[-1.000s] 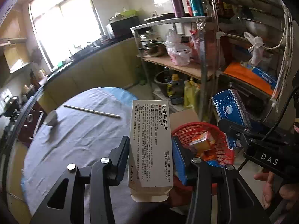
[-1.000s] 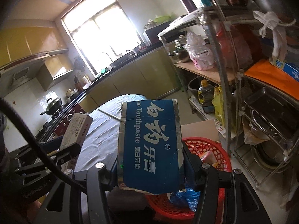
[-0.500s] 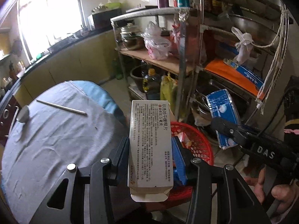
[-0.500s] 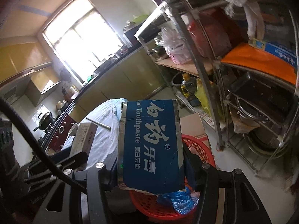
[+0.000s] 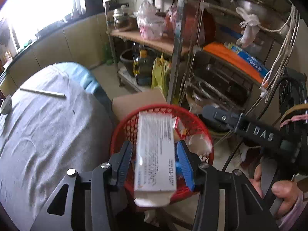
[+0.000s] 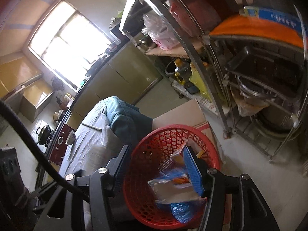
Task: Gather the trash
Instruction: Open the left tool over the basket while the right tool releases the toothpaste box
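Observation:
A red mesh trash basket (image 5: pixel 125 127) stands on the floor beside the table; it also shows in the right wrist view (image 6: pixel 154 140) with wrappers and a box inside. My left gripper (image 5: pixel 156 154) is above it, jaws open, and the white medicine box (image 5: pixel 155 150) sits loose and blurred between the fingers. My right gripper (image 6: pixel 156 163) is open and empty over the basket. The blue toothpaste box (image 6: pixel 171 188) lies blurred inside the basket. My right gripper's body also shows at the right of the left wrist view (image 5: pixel 250 130).
A round table with a grey cloth (image 5: pixel 38 127) is at the left, with a chopstick (image 5: pixel 42 92) and a small cup (image 5: pixel 5 104) on it. A cardboard box (image 5: pixel 138 100) stands behind the basket. A metal shelf rack (image 5: pixel 179 44) full of kitchenware stands to the right.
Both grippers swung over the red basket. The right gripper opened and the toothpaste box dropped into the basket. The left gripper's jaws opened around the medicine box.

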`<state>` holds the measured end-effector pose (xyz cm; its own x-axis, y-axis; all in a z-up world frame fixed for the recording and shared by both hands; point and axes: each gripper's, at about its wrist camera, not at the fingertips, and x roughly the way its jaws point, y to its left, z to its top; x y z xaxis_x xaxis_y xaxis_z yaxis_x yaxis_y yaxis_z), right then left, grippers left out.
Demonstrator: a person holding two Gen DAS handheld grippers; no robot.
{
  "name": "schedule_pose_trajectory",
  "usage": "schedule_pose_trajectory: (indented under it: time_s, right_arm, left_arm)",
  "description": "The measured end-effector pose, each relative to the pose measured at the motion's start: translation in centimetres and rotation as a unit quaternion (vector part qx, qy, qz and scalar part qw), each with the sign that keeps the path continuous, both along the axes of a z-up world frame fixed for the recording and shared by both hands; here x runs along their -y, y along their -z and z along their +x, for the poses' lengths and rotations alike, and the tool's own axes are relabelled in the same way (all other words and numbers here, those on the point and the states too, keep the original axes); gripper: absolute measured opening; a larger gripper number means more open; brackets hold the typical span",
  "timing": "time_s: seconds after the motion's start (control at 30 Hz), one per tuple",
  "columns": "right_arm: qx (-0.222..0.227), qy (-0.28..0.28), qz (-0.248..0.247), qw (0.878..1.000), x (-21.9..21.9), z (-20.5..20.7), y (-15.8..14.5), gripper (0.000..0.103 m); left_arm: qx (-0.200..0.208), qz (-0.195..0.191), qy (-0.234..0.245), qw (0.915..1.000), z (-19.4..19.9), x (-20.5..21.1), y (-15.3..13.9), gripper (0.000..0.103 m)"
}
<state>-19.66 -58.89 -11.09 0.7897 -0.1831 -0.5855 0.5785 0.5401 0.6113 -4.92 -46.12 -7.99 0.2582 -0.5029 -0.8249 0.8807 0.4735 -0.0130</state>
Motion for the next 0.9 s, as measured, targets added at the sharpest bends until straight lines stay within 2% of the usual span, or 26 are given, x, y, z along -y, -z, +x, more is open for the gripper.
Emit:
schedule_pose_trajectory:
  time_s: [0.17,0.23,0.3,0.43,0.57,0.63,0.9]
  right_arm:
    - [-0.003,0.004,0.008,1.000,0.2,-0.2,0.6,0.061]
    - [0.000,0.008,0.008,1.000,0.3,-0.5,0.3,0.061]
    - [0.003,0.011,0.004,1.000,0.2,-0.8,-0.2,0.061]
    - [0.005,0.004,-0.008,1.000,-0.6,-0.3,-1.3,0.061]
    - [0.004,-0.015,-0.022,1.000,-2.0,0.8,-2.6,0.061]
    - [0.002,-0.030,-0.038,0.999,-3.4,1.7,-3.7,0.061]
    - [0.005,-0.082,-0.103,0.991,-9.0,4.8,-7.9,0.061]
  left_arm:
    - [-0.002,0.005,-0.013,0.9999,0.7,-1.5,0.0,0.051]
    - [0.002,-0.001,-0.014,0.9999,0.6,-2.2,-0.4,0.056]
    - [0.014,-0.007,-0.023,0.9996,0.5,-3.2,-1.2,0.060]
    - [0.052,-0.005,-0.045,0.9976,0.4,-5.1,-2.7,0.061]
    - [0.082,-0.018,-0.075,0.9936,0.6,-7.6,-4.8,0.064]
    - [0.100,-0.029,-0.094,0.9901,0.8,-9.2,-6.1,0.075]
    - [0.139,-0.066,-0.164,0.9744,1.9,-15.6,-9.7,0.076]
